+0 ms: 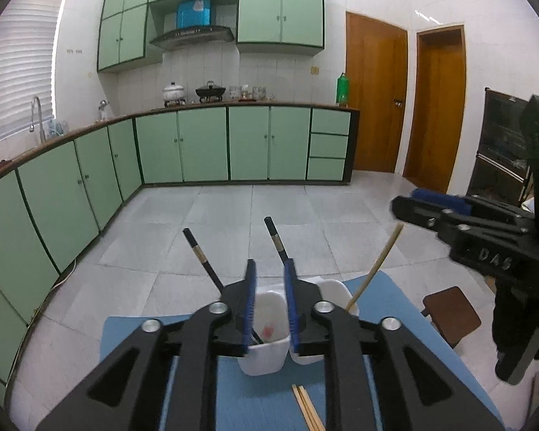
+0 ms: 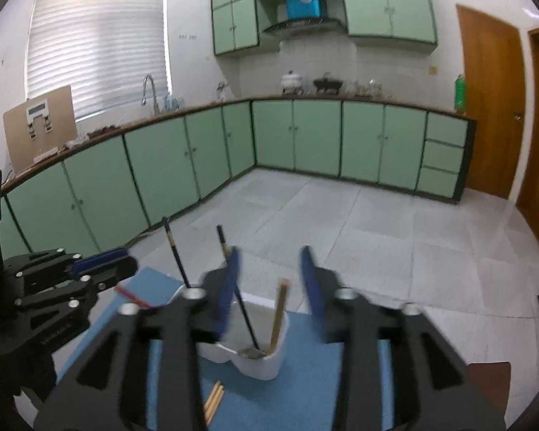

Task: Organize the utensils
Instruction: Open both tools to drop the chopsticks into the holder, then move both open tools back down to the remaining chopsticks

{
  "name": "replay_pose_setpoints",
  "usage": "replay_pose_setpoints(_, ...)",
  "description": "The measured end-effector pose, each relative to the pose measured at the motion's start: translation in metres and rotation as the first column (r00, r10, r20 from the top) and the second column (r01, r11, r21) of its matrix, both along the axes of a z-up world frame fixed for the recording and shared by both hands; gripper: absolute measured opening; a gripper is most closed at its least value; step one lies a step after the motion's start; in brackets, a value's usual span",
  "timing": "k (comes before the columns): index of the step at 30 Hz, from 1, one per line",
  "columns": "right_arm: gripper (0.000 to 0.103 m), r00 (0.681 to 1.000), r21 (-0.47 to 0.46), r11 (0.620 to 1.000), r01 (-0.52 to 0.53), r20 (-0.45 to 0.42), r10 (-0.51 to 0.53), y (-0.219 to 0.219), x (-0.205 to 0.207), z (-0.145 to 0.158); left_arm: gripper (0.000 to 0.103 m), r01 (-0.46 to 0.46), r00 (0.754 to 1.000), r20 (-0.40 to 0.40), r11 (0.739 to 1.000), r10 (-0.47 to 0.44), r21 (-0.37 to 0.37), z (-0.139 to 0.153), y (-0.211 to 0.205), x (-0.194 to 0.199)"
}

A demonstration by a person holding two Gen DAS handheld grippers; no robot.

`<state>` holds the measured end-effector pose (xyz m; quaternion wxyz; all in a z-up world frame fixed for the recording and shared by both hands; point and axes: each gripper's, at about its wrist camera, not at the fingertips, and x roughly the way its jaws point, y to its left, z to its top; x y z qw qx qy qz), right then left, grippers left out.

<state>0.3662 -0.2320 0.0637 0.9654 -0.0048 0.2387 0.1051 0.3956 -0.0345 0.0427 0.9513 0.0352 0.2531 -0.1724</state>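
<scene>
black chopsticks (image 1: 206,265) stand beyond the left gripper's (image 1: 269,276) narrow, empty jaws.

Left gripper (image 1: 269,309): my frame is matte black, with angular linkage arms and triangular cut-outs.
Left pads (image 1: 249,305): blue ribbed strips line my two fingers' inner faces.
Left pivots: round silver bolts sit at each joint.
Right gripper (image 2: 271,287): the same black linkage, silver bolts and blue pads (image 2: 311,283).
Marking: raised letters reading "DAS" show on my right gripper's black side.
</scene>
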Motion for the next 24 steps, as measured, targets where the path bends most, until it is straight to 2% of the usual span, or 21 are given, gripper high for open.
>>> replay_pose_setpoints(2,0.049,1.0,0.013,1.0,0.009,0.015,-0.01,-0.008,-0.015,0.003,0.036,-0.014,1.0,0.028,1.0,0.014,-0.015,0.007,0.007,-0.018)
replay_pose_setpoints(5,0.062,0.999,0.034,0.999,0.033,0.037,-0.034,-0.02,-0.049,0.003,0.049,-0.036,0.998,0.057,0.999,0.037,-0.021,0.011,0.017,-0.045)
replay_pose_setpoints(7,0.069,0.998,0.036,0.999,0.035,0.042,-0.037,-0.026,-0.071,-0.003,0.055,-0.041,0.996,0.073,0.999,0.042,-0.018,0.007,0.021,-0.068)
replay_pose_setpoints(9,0.08,0.998,0.036,0.998,0.044,0.04,-0.045,-0.029,-0.098,-0.014,0.062,-0.052,0.996,0.077,0.999,0.052,-0.01,-0.002,0.023,-0.092)
replay_pose_setpoints(11,0.085,0.999,0.04,0.998,0.044,0.026,-0.045,-0.031,-0.117,-0.027,0.068,-0.058,0.996,0.063,0.998,0.059,-0.009,-0.013,0.025,-0.11)
replay_pose_setpoints(14,0.089,0.999,0.038,0.998,0.045,-0.03,-0.044,-0.026,-0.146,-0.058,0.072,-0.058,0.998,-0.009,0.998,0.058,-0.016,-0.043,0.028,-0.135)
replay_pose_setpoints(18,0.089,0.992,0.036,0.998,0.043,-0.119,-0.038,-0.013,-0.175,-0.1,0.075,-0.072,0.994,-0.086,0.997,0.072,0.005,-0.082,0.028,-0.154)
replay_pose_setpoints(22,0.089,0.978,0.032,0.999,0.041,-0.207,-0.033,0.003,-0.196,-0.14,0.075,-0.107,0.976,-0.191,0.994,0.107,0.014,-0.129,0.039,-0.167)
replay_pose_setpoints(24,0.089,0.971,0.025,0.999,0.035,-0.237,-0.028,0.009,-0.206,-0.156,0.075,-0.12,0.968,-0.215,0.992,0.126,0.041,-0.146,0.042,-0.173)
